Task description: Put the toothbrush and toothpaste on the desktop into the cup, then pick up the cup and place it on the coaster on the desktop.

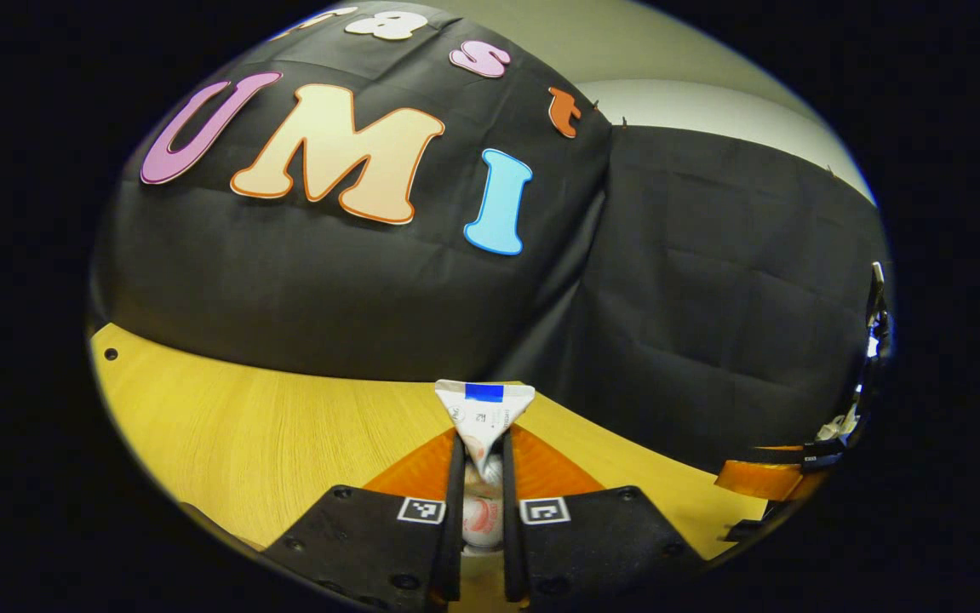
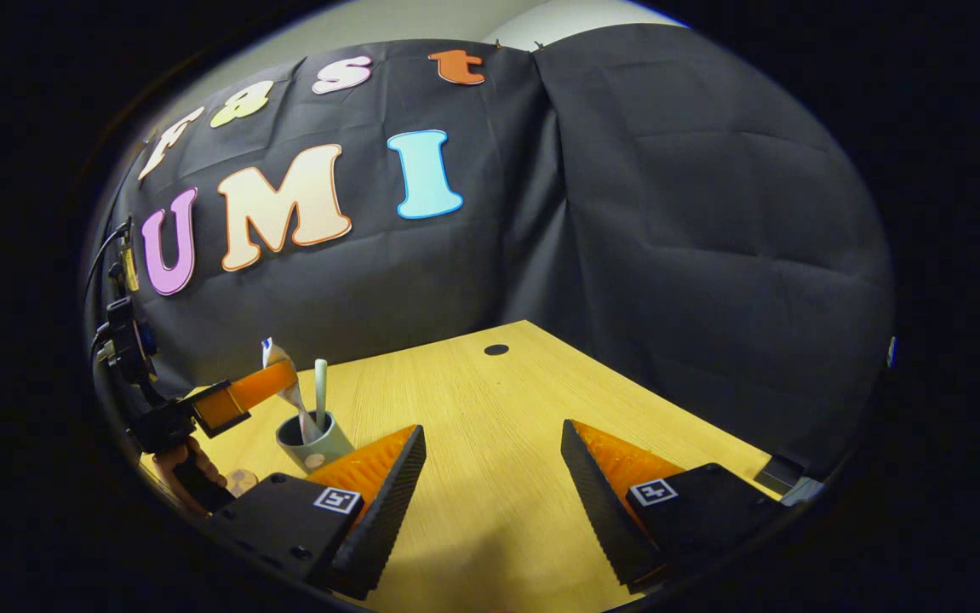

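toothbrush point(image 2: 320, 387) already stands in the cup point(image 2: 312, 443) - left gripper point(image 1: 483, 477) clenched on the toothpaste point(image 1: 484, 417) over it, right gripper point(image 2: 494, 485) spread empty - coaster placement left

White toothpaste tube point(image 1: 484, 415) with blue band, grey-green cup point(image 2: 313, 443), pale toothbrush point(image 2: 320, 383), yellow wood-grain desktop point(image 2: 490, 400), orange ribbed fingers point(image 2: 366, 466)

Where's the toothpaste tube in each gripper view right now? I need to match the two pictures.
Left gripper view: toothpaste tube at bottom centre, pinched between the left gripper's fingers, crimped end up.
Right gripper view: the tube at lower left, held by the left gripper above the cup, beside the toothbrush.
Shared landmark: the wooden desktop.
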The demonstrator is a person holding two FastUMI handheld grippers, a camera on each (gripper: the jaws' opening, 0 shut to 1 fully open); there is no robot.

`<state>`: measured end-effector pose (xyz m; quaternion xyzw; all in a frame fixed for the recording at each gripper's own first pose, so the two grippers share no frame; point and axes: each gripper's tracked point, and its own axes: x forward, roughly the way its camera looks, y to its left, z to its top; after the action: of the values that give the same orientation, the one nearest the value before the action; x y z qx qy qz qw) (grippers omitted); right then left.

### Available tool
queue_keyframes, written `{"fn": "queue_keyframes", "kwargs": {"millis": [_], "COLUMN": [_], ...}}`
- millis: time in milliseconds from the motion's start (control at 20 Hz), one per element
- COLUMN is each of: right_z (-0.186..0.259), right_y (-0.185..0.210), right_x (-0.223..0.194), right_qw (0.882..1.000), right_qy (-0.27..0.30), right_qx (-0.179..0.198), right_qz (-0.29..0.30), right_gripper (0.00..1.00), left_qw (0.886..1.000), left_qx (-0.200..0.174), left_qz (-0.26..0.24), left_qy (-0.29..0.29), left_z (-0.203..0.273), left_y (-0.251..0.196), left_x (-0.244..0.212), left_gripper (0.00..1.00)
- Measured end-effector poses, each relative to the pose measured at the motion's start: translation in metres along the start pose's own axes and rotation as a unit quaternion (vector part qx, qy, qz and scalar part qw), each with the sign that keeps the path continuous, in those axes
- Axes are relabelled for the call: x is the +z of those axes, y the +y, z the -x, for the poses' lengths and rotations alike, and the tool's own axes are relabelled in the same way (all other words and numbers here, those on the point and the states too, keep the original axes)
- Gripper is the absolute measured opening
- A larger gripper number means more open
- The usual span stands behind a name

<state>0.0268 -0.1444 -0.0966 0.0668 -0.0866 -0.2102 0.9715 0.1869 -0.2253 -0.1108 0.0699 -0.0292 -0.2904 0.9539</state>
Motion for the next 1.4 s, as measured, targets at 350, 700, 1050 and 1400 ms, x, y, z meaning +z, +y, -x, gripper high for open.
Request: {"fn": "queue_keyframes", "kwargs": {"millis": [350,700,1050,1400], "right_z": [0.0,-0.001,-0.014,-0.02], "right_y": [0.022,0.073,0.134,0.165], "right_x": [0.003,0.017,0.009,-0.026], "right_qw": [1.0,0.994,0.97,0.923], "right_qy": [0.011,0.046,0.141,0.245], "right_qx": [0.025,0.093,0.19,0.247], "right_qz": [0.005,0.031,0.048,0.166], "right_gripper": [0.98,0.98,0.98,0.98], "left_qw": [1.0,0.998,0.988,0.96], "left_qx": [0.009,0.059,0.149,0.266], "left_qz": [0.009,0.021,-0.013,0.041], "left_qy": [-0.008,-0.014,0.022,0.076], "left_z": [0.022,0.066,0.134,0.213], "left_y": [0.013,0.05,0.105,0.14], "left_x": [0.01,0.054,0.07,0.044], "left_gripper": [0.76,0.93,0.93,0.94]}}
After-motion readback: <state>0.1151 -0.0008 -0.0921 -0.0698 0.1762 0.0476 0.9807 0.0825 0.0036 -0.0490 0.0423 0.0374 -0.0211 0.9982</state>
